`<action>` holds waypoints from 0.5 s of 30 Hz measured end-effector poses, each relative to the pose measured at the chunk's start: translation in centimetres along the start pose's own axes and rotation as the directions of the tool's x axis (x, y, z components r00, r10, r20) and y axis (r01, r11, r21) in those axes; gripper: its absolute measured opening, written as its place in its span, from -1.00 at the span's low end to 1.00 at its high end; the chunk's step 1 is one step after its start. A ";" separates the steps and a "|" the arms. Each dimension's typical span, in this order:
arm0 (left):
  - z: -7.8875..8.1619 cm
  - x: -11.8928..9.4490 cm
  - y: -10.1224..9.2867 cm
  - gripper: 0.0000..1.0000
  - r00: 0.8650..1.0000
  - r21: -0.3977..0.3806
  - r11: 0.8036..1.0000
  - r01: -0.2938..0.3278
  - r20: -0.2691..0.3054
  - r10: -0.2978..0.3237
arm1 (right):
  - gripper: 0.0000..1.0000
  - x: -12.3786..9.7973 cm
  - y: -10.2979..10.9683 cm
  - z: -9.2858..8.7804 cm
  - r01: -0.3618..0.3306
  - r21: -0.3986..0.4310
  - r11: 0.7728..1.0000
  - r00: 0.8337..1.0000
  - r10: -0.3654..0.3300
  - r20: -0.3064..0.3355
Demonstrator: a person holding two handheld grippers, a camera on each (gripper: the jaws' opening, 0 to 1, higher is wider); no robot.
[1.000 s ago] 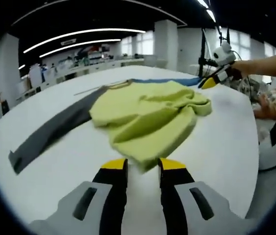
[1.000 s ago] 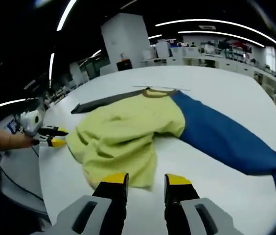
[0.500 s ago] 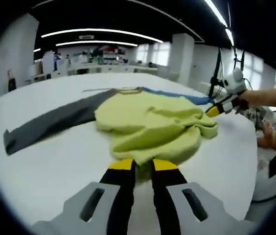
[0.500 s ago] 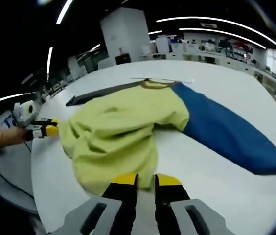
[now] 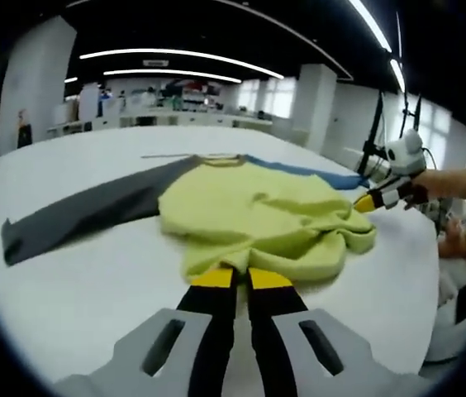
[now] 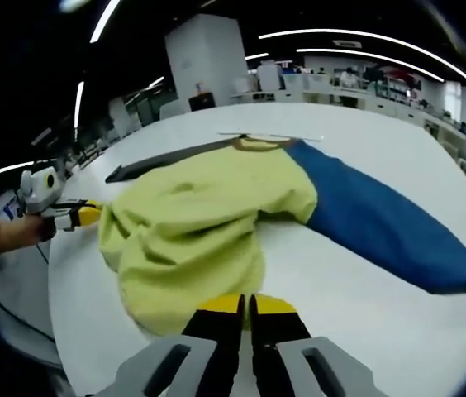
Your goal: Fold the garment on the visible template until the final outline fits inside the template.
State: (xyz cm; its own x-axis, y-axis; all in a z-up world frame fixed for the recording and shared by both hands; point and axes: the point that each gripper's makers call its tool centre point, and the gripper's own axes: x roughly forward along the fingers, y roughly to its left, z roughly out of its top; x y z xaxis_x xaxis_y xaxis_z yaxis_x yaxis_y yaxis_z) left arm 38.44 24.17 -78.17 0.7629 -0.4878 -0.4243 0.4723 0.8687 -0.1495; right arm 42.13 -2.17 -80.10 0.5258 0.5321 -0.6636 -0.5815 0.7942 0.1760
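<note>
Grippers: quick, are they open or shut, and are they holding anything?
Left gripper: shut on the hem of the yellow-green garment.
Right gripper: shut on the same garment's hem at another spot.

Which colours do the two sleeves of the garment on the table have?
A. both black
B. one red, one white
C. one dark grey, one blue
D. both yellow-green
C: in the right gripper view the yellow-green garment has a dark grey sleeve stretched out on one side and a blue sleeve on the other, both lying flat on the white table.
</note>
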 end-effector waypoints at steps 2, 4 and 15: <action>0.0 0.0 0.0 -0.97 1.000 0.011 1.000 -0.003 -0.011 0.003 | -1.00 0.0 0.0 0.1 0.000 0.004 1.000 1.000 0.000 0.001; 0.0 -0.2 -0.1 -0.98 0.999 0.021 1.000 -0.001 -0.036 0.002 | -1.00 0.0 0.0 0.0 0.001 0.011 1.000 1.000 -0.001 -0.001; 2.8 -2.8 -0.5 -0.98 0.999 0.011 1.000 0.007 -0.032 -0.007 | -1.00 -2.6 0.0 0.5 0.014 0.032 0.999 1.000 -0.015 0.010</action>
State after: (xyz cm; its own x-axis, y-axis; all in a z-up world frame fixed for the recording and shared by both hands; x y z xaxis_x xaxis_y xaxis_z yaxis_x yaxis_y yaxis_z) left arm 37.30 24.88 -74.42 0.7453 -0.4906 -0.4514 0.4823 0.8642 -0.1430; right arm 41.07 -3.42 -77.97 0.5404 0.5232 -0.6590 -0.5537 0.8108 0.1897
